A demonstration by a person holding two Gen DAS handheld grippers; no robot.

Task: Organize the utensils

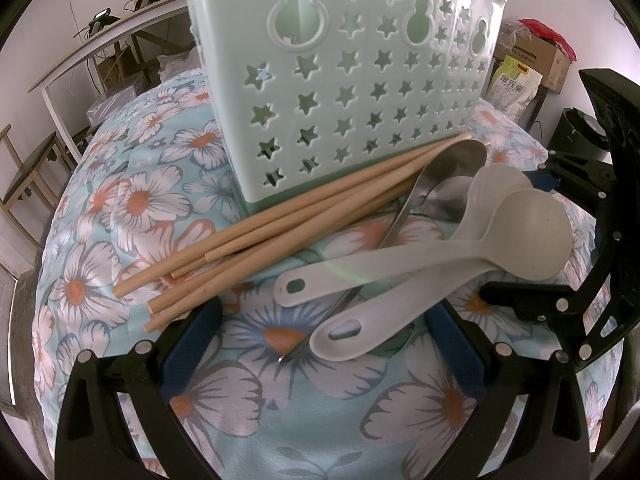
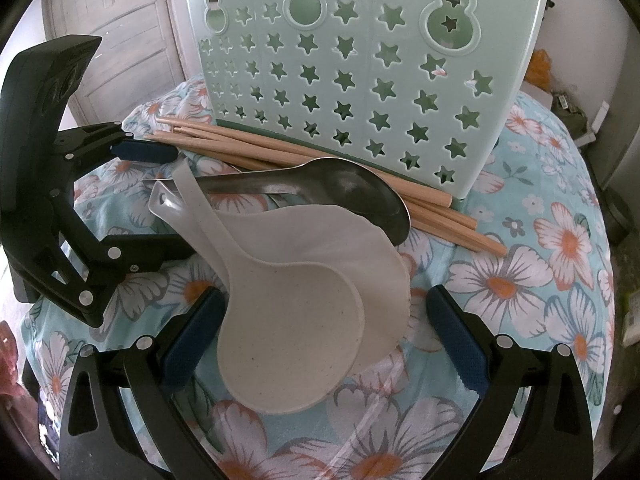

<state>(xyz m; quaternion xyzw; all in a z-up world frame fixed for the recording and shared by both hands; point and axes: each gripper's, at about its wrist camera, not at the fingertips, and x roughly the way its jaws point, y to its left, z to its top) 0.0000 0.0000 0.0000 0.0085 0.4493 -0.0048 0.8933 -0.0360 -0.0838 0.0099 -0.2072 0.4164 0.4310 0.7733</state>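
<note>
left jaws: spread wide, nothing between them. left gripper (image 1: 320,344) hovers over the handle ends of the spoons.
right jaws: also wide apart, empty. right gripper (image 2: 320,320) straddles the bowl of the front plastic spoon (image 2: 288,344) without touching it, as far as I can tell.
plastic spoons: two, pale and speckled, stacked and overlapping; second plastic spoon (image 2: 320,248) sits behind the first. Light, stiff, smooth, so likely to slip. Take by the flat handle, not the rounded bowl.
metal spoons (image 1: 448,176): under the plastic ones, bowls near the caddy base. Heavier, slick, thin handle lying low on the cloth; hard to get under.
chopsticks (image 1: 280,232): loose bundle lying along the caddy's front base, ends fanned out. Light, stiff, will roll; pinch mid-length, one or two at a time.
caddy (image 1: 352,80): mint plastic, star cutouts, upright at the far edge of the floral cloth (image 1: 120,208). Empty as far as the holes show. Light, may tip if nudged.
status: nothing sorted yet; all utensils piled at the cloth's middle, in front of the caddy.
</note>
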